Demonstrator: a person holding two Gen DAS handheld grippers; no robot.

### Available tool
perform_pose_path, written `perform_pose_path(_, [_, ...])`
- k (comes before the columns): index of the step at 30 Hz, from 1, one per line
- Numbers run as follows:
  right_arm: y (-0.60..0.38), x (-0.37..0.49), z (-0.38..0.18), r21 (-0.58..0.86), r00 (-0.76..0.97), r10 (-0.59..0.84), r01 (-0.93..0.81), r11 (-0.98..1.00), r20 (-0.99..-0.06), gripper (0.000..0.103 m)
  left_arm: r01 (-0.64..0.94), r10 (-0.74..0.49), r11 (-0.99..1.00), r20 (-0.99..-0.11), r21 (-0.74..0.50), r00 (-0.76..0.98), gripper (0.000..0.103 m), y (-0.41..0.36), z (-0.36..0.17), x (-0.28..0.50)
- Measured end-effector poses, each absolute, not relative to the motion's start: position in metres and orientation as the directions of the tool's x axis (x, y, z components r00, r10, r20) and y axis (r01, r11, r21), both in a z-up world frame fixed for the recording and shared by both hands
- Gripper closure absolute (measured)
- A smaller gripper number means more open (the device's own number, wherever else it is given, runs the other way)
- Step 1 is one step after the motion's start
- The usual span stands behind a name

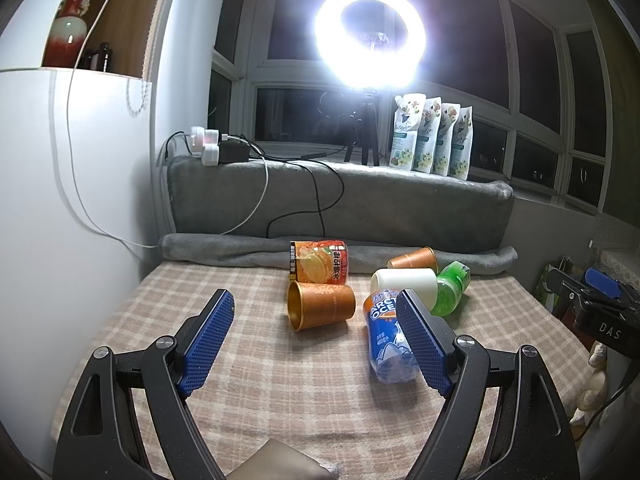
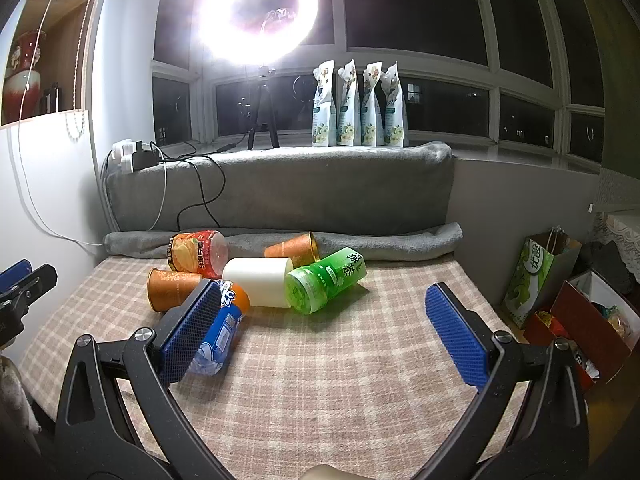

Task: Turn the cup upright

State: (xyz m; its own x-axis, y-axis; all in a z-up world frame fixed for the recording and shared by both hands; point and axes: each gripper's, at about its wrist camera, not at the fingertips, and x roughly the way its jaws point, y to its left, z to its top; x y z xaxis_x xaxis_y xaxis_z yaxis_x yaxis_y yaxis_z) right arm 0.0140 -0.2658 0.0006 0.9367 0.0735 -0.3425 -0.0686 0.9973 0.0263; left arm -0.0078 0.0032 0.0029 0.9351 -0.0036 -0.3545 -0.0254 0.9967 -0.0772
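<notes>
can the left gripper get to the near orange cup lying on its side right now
Probably yes. The left hand-held gripper is open, and the orange cup lies just ahead between its fingers with bare cloth in front; the blue bottle crowds its right side.

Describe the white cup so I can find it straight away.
On the checked cloth, look at the cluster of tipped containers in front of the grey blanket roll. The white cup lies on its side mid-cluster, beside the green bottle. It alone is plain, unprinted white.

The left gripper (image 1: 314,300) hovers with its black arms and blue-padded fingers (image 1: 208,336) spread wide, holding nothing. The right gripper (image 2: 320,300) hovers likewise, fingers (image 2: 456,334) wide apart and empty.
</notes>
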Motion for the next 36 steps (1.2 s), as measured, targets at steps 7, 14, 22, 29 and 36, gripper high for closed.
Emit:
perform_pose_path(7, [-0.266, 0.016, -0.002, 0.028, 0.936, 0.073, -0.068, 0.997, -0.345, 0.0, -0.025, -0.004, 0.997, -0.357, -0.077, 0.934, 0.02, 0.002, 0.002, -0.008])
perform_pose_path(14, [-0.264, 0.021, -0.007, 0.034, 0.928, 0.094, -0.087, 0.996, -0.36, 0.0, -0.024, -0.006, 0.997, -0.364, -0.078, 0.932, 0.02, 0.001, -0.001, -0.007])
perform_pose_path(22, [-0.253, 0.046, -0.021, 0.07, 0.89, 0.168, -0.153, 0.986, -0.423, 0.0, -0.03, -0.001, 0.997, -0.384, -0.076, 0.923, 0.02, 0.008, -0.007, -0.005])
perform_pose_path(29, [-0.24, 0.083, -0.036, 0.184, 0.788, 0.319, -0.26, 0.948, -0.526, 0.0, -0.021, -0.018, 0.996, -0.414, -0.089, 0.91, 0.02, 0.013, -0.011, -0.004])
perform_pose_path(36, [-0.231, 0.137, -0.064, 0.376, 0.606, 0.477, -0.296, 0.878, -0.637, 0.001, -0.017, -0.039, 0.993, -0.46, -0.118, 0.887, 0.02, 0.021, -0.02, -0.002])
